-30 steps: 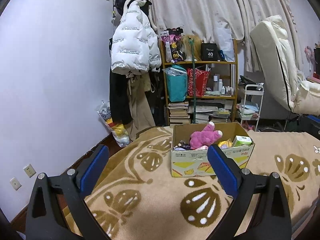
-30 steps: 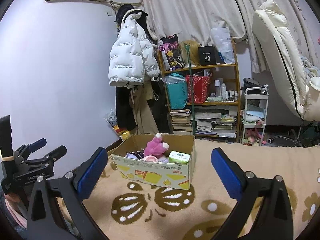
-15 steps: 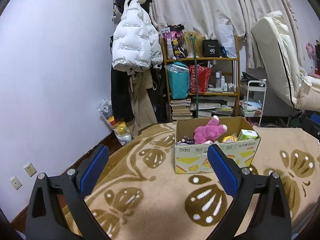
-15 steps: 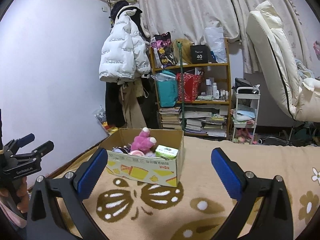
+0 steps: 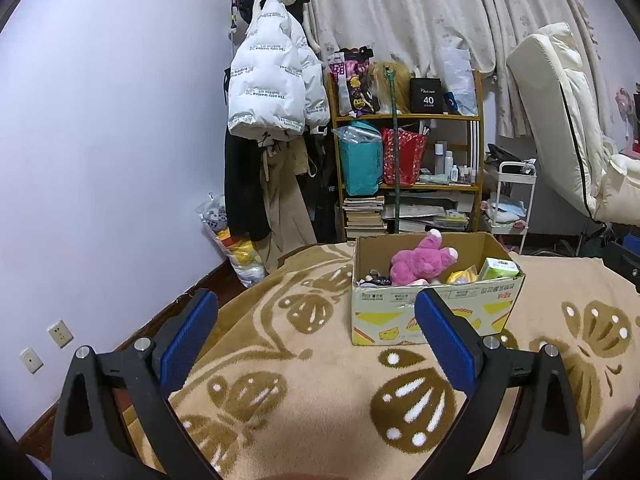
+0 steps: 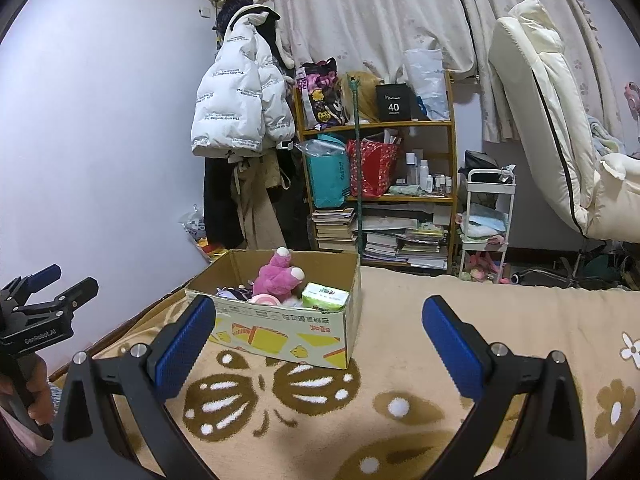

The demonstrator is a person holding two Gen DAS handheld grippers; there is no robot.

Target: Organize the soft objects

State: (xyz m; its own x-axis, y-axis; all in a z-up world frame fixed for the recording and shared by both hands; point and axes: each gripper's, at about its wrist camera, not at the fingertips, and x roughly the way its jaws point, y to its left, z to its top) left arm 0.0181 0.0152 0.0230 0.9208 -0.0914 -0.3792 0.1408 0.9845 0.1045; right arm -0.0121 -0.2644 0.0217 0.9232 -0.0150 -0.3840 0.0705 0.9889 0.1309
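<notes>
Patterned blanket (image 5: pixel 320 400), cardboard box (image 5: pixel 432 312) of plush toys (image 5: pixel 416 264) nearer than before; both grippers (image 5: pixel 316 336) (image 6: pixel 316 336) spread wide, empty.

Lavender wall (image 5: pixel 112 140), cluttered wooden shelf (image 5: pixel 408 118), floral curtains (image 5: pixel 400 12)

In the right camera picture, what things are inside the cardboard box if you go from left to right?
Inside the cardboard box: dark patterned cloth → pink plush toy → green tissue pack. A pink round thing sits low in front of the plush, so its place in the order is unclear.
</notes>
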